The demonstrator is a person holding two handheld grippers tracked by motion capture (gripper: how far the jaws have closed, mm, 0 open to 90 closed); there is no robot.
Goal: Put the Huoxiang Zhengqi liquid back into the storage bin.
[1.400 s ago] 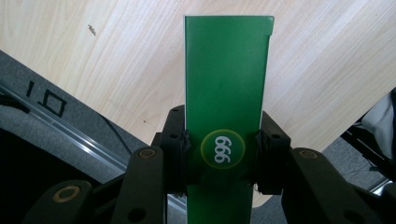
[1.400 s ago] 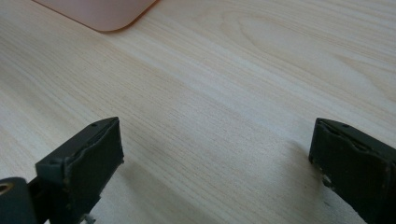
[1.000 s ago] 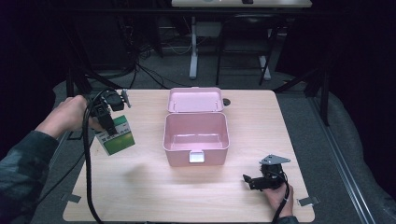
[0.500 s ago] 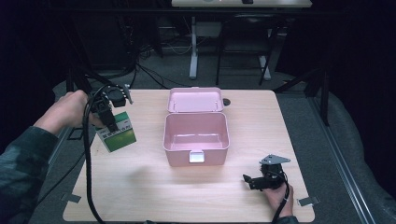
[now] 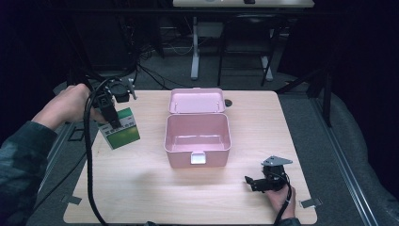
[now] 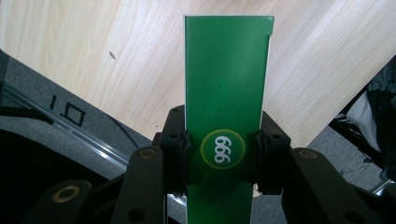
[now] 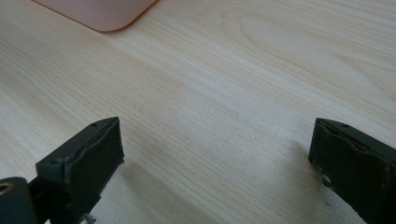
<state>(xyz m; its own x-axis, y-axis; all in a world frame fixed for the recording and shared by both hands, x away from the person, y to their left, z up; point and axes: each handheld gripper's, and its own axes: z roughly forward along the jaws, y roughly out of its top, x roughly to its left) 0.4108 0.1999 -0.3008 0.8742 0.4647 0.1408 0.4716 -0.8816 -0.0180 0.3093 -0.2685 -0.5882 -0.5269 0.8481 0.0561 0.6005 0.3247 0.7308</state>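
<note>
Nearest, at about 5 o'clock on the counter, the right tool rests low in a hand, its jaws spread wide with only bare wood between them. At the counter's middle sits a pink box, lid thrown back toward 12 o'clock, its inside bare. Out at 9 o'clock, above the counter's left edge, the left tool clamps a green carton by its narrow sides, lifted off the wood; a round "999" mark shows between the pads.
</note>
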